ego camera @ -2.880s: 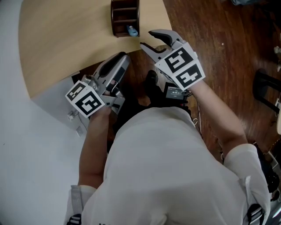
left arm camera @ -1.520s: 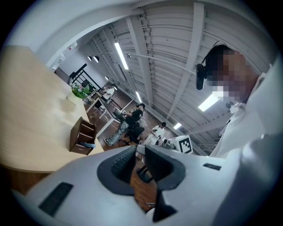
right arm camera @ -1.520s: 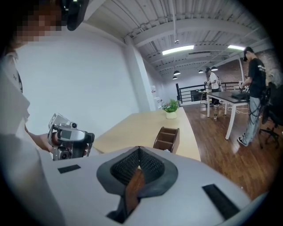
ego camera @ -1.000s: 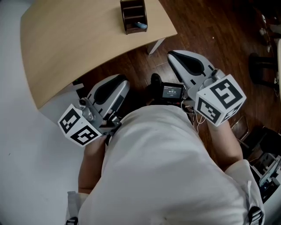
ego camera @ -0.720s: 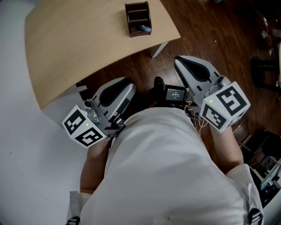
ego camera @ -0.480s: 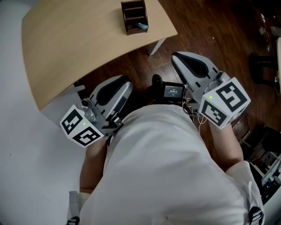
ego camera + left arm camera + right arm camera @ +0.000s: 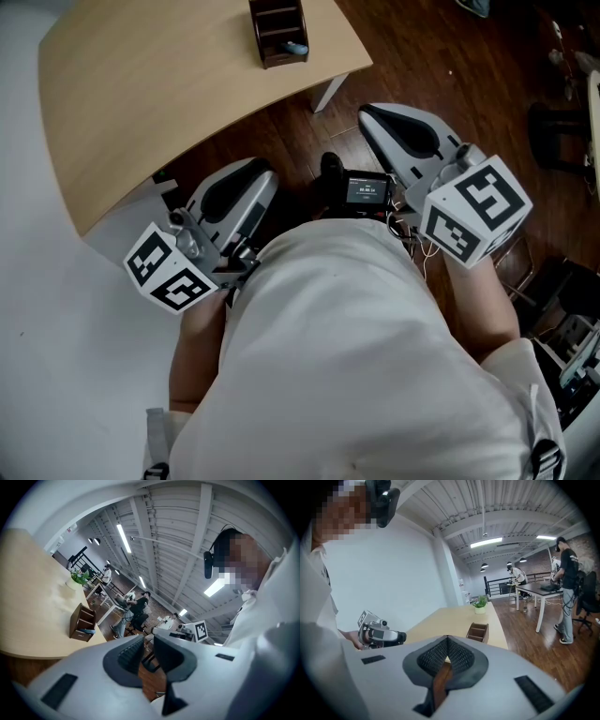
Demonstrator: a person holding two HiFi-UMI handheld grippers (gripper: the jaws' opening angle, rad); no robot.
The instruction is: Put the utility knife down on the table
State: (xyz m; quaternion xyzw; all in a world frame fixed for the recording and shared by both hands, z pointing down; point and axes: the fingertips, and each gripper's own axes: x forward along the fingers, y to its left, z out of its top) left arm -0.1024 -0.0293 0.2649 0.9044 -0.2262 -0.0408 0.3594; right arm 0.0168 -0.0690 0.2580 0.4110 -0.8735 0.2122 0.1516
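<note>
Neither gripper holds a utility knife. My left gripper point(image 7: 264, 169) hangs low beside my body, below the near edge of the wooden table point(image 7: 187, 84); its jaws are drawn together with nothing between them point(image 7: 149, 639). My right gripper point(image 7: 364, 110) is out over the dark wood floor to the right of the table, shut and empty point(image 7: 447, 639). A small blue thing point(image 7: 295, 48) lies in the brown desk organizer point(image 7: 277, 28) near the table's far edge; what it is cannot be told.
A small black device with a lit screen point(image 7: 366, 190) hangs at my waist between the grippers. The white table leg point(image 7: 328, 92) stands near the right gripper. A potted plant point(image 7: 480, 604) sits at the table's far end. Other people work at desks behind point(image 7: 567, 573).
Nearly three seconds ago the right gripper stood open at the table edge by the organizer; now it is drawn back to the right and shut. Over the last second nothing has moved.
</note>
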